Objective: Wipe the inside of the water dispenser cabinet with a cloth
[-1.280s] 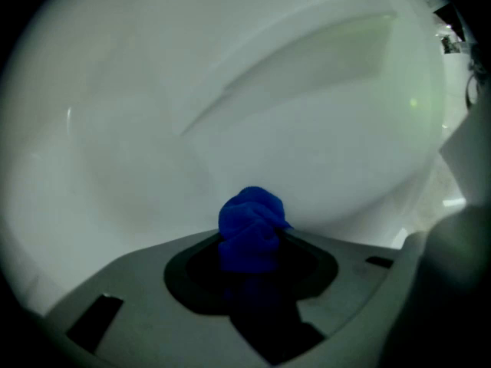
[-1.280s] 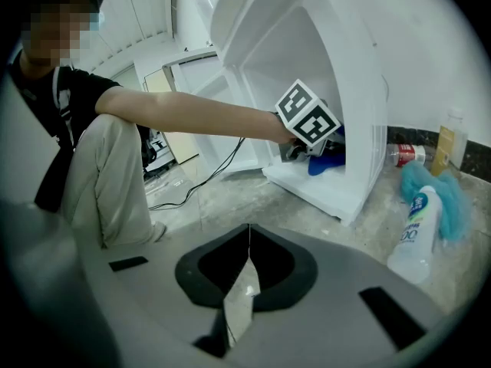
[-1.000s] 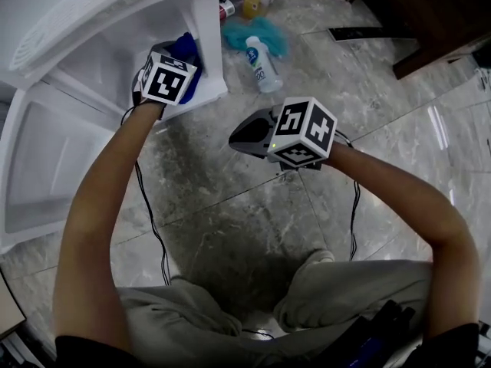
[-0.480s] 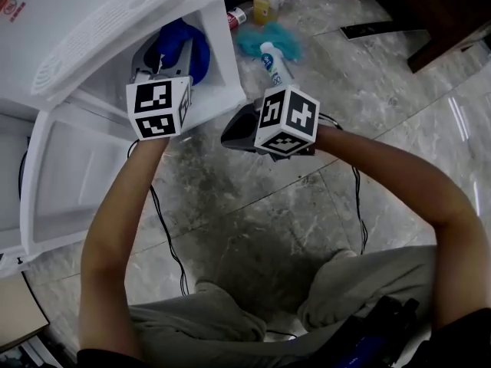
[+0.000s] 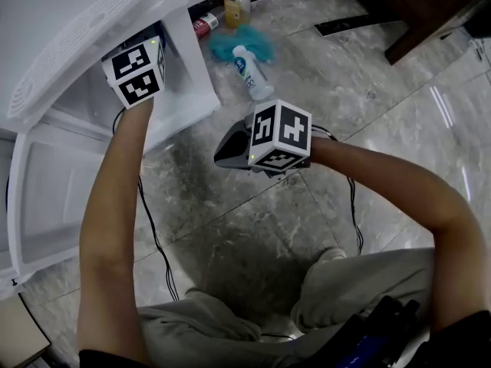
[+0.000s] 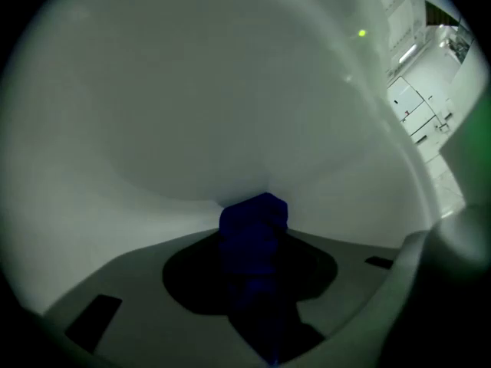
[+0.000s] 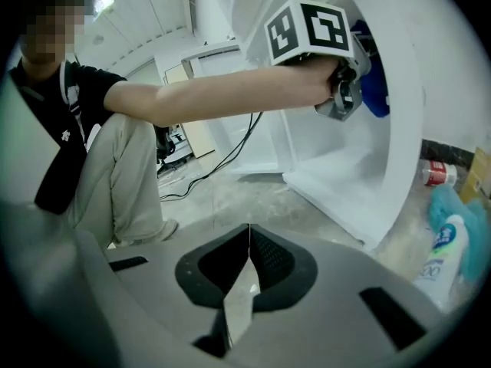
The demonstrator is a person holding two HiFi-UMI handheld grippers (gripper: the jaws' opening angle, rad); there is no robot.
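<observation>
The white water dispenser cabinet point(image 5: 186, 67) stands open at the upper left of the head view. My left gripper point(image 5: 135, 71) reaches into it, with only its marker cube showing there. In the left gripper view a bunched blue cloth point(image 6: 254, 228) sits between the jaws against the white inner wall point(image 6: 192, 90). Those jaws are closing on the cloth. The right gripper view shows that gripper point(image 7: 347, 90) and the cloth point(image 7: 375, 90) high inside the cabinet point(image 7: 403, 144). My right gripper point(image 5: 229, 150) hovers over the marble floor, shut point(image 7: 248, 232) and holding nothing.
The cabinet's open white door point(image 5: 54, 198) lies at the left. On the floor beside the cabinet are a white bottle point(image 5: 251, 71), a teal cloth point(image 5: 227, 43), an amber bottle point(image 5: 234, 10) and a red can point(image 5: 203, 25). Dark wooden furniture point(image 5: 430, 6) stands at the upper right. Cables point(image 5: 153, 236) trail below my left arm.
My left gripper has risen with the blue cloth from the cabinet's floor to higher up inside it. The right gripper has barely shifted.
</observation>
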